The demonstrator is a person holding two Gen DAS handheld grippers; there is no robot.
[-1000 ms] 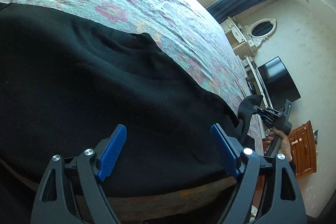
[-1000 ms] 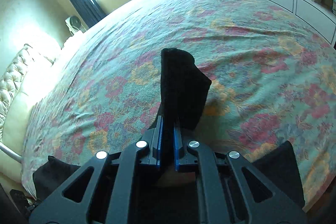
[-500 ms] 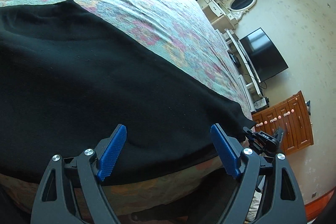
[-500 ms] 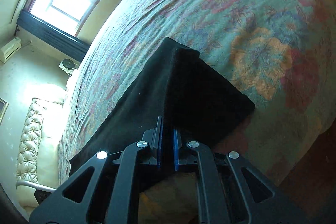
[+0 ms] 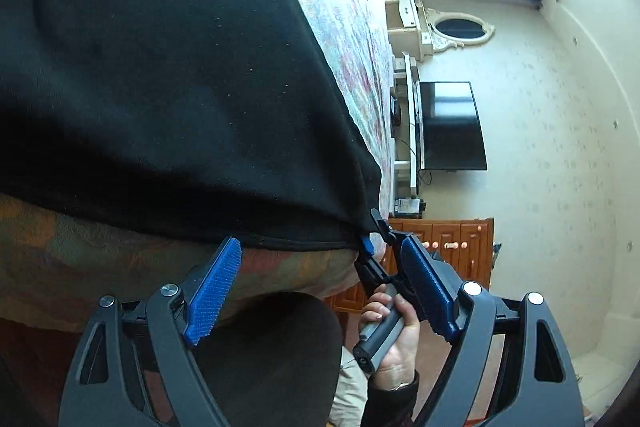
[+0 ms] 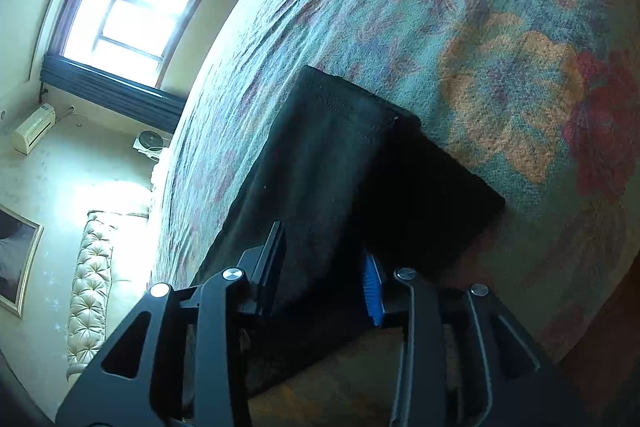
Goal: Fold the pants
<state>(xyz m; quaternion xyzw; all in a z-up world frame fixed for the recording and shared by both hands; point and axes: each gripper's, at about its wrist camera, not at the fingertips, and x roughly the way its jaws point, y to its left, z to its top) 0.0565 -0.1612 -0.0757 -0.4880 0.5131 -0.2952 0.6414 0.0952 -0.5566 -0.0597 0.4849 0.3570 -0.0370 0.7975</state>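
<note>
The black pants (image 5: 160, 75) lie flat on the floral bedspread (image 5: 352, 27), their hem running along the bed's near edge. My left gripper (image 5: 320, 287) is open and empty, just off that hem. The right gripper (image 5: 370, 247) shows in the left wrist view at the pants' corner, held by a hand. In the right wrist view the right gripper (image 6: 328, 267) is open, its fingers apart on either side of the folded pants end (image 6: 340, 163), which rests on the bedspread (image 6: 500, 27).
A TV (image 5: 452, 127) and white console stand by the far wall, with a wooden cabinet (image 5: 448, 239) below them. A window with dark curtains (image 6: 132, 7) and a tufted headboard (image 6: 88, 287) lie beyond the bed.
The right gripper has laid the pants end down on the bed and opened its jaws. My left gripper has swung right along the hem, still open.
</note>
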